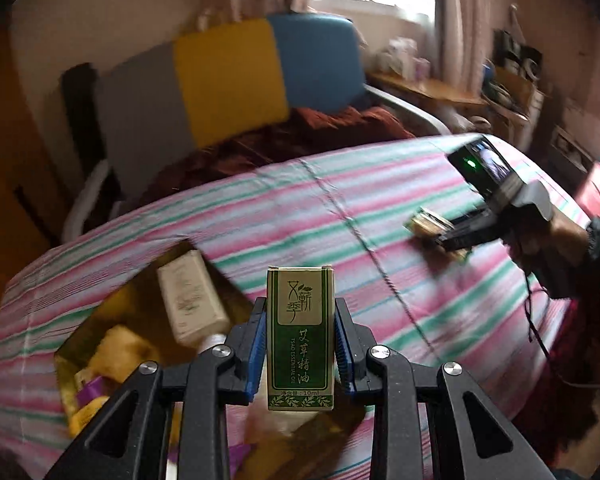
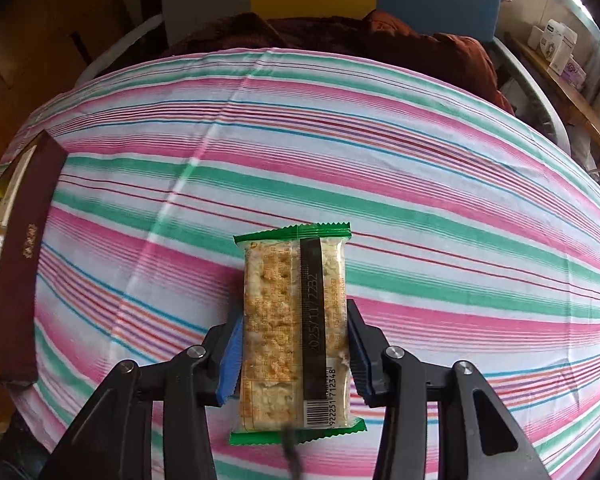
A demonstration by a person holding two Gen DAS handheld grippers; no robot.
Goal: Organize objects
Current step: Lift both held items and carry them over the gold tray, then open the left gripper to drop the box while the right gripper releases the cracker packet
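Note:
My left gripper [image 1: 300, 344] is shut on a small green and cream essential-oil box [image 1: 300, 336], held upright above an open storage box [image 1: 112, 308] on the striped bed. My right gripper [image 2: 294, 350] is shut on a green-edged snack bar packet [image 2: 294, 328], its clear wrapper showing a pale crispy bar, low over the striped sheet [image 2: 340, 160]. In the left wrist view the right gripper [image 1: 440, 236] shows at the right with the snack packet [image 1: 430, 222] in its fingers. The storage box's dark red wall [image 2: 22, 264] stands at the left of the right wrist view.
The storage box holds a cream bottle [image 1: 192, 300] and yellow and purple items [image 1: 96, 384]. A brown blanket [image 1: 284, 136] and a grey, yellow and blue headboard [image 1: 228, 80] lie beyond the bed. A wooden shelf with boxes [image 2: 560, 52] stands at the right.

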